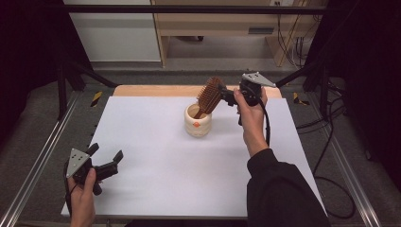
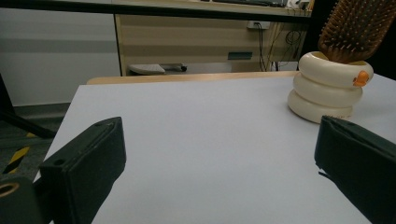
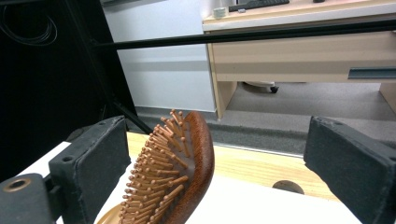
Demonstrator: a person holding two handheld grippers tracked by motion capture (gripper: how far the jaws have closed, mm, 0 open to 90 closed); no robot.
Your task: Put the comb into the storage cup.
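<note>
**Hairbrush standing in the ringed cup, right jaws spread beside its head**

- Hairbrush [image 1: 209, 96]: wooden paddle type, handle down inside the cream holder cup [image 1: 197, 124], head leaning out toward 1 o'clock. The cup sits a little past worktop centre, toward 12 o'clock from the person.
- Right gripper [image 1: 226, 96]: held at the brush head from the 3 o'clock side. In the right gripper view the jaws stand wide apart, the brush [image 3: 180, 177] close by the left jaw with its bristles facing that jaw; whether it touches I cannot tell. Released, nothing clamped.
- Left gripper [image 1: 105, 157]: low at 8 o'clock near the worktop's front left corner, well apart from the cup. Jaws spread, empty; its own view looks across bare white worktop [image 2: 196, 140] to the cup [image 2: 329, 91].

Handling, as judged:
- Brush looks light and stiff; the polished wooden back may be slippery, and the pins would give under a pad and make a poor seat.
- Best hold is likely across the head's edges or at the neck just above the cup rim.
- Cup looks like ceramic or hard plastic, three stacked rings, an orange mark on one side. It is free-standing, so a sideways pull on the leaning brush could tip or drag it; lift along the handle's line.

In the way: nothing else on the worktop. Black frame bars and cables lie beyond the edges.
</note>
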